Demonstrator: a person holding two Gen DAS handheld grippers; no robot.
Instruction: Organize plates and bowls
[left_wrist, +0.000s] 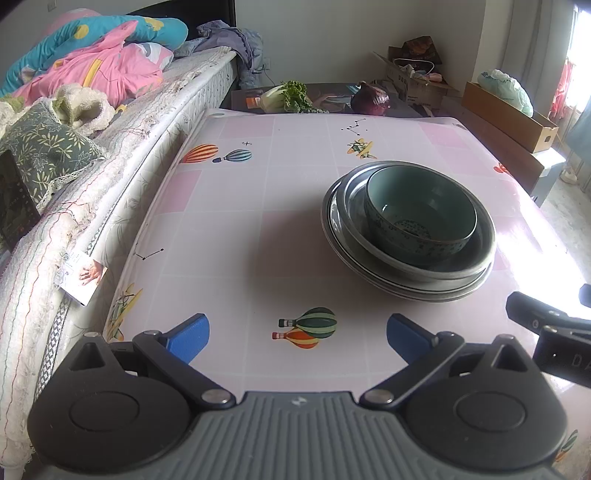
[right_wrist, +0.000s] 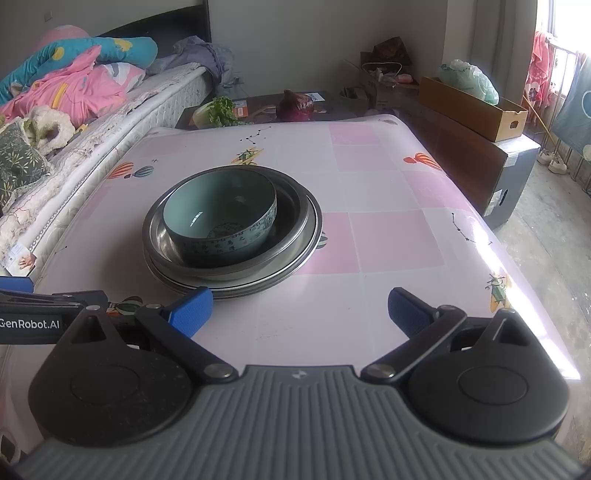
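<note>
Tablecloth (left_wrist: 229, 206) checked in pink and white, printed with striped hot-air balloons, bowl (right_wrist: 221, 221) glazed pale teal with a dark patterned band, plates (right_wrist: 303, 236) finished in grey metal, gripper pads (right_wrist: 190, 310) coloured blue, bedding (left_wrist: 99, 70) patterned in pink, turquoise and yellow.

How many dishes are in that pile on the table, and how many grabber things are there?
Green bowl: 1
Metal plates: looks like 3, though the stacked rims are hard to separate
Grippers: 2, left gripper and right gripper, both open
Total: 6

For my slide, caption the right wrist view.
Open right gripper faces a bowl nested in stacked plates.
</note>
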